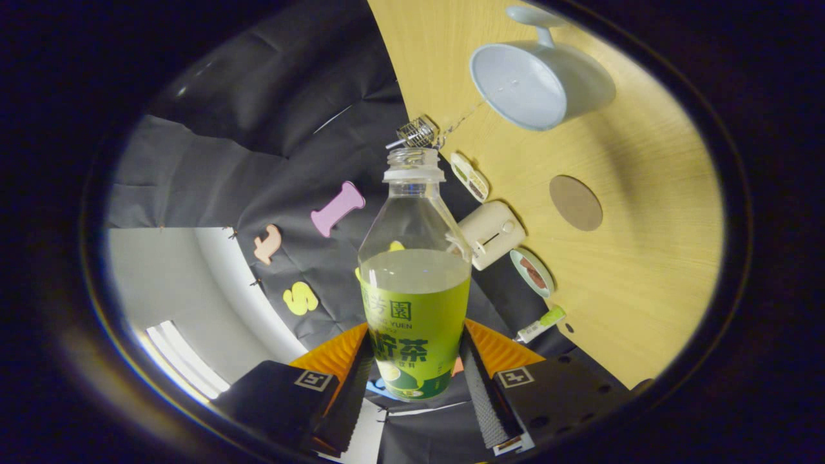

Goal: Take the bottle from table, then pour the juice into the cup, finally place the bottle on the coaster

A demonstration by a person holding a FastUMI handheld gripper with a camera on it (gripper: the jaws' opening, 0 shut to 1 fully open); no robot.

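The gripper (417, 374) is pinching the bottle (416, 290): both fingers press on the lower part of its labelled body, one on each side. The bottle has no cap, and its open neck points toward 12 o'clock. Pale juice fills it to just above the top of the green label. On the label the Latin letters "YUEN" can be read, with large Chinese characters above and below them; the small print is too fine to read.

The whole view is strongly tilted, so the wooden surface (644, 270) stands at 2 to 4 o'clock from the bottle, and its long edge runs close past the bottle's right side. Along this edge lie several small things: a wire tea strainer (417, 132) at 12 o'clock just beyond the neck, a cream box (490, 233) at 2 o'clock, a small round dish (532, 272) and a small tube (540, 325) at 3 to 4 o'clock.

The cup (538, 80) is at 1 o'clock, well apart from the bottle, with its open mouth toward the camera. The round brown coaster (575, 203) lies at 2 o'clock between the cup and the dish, with bare wood all around it.
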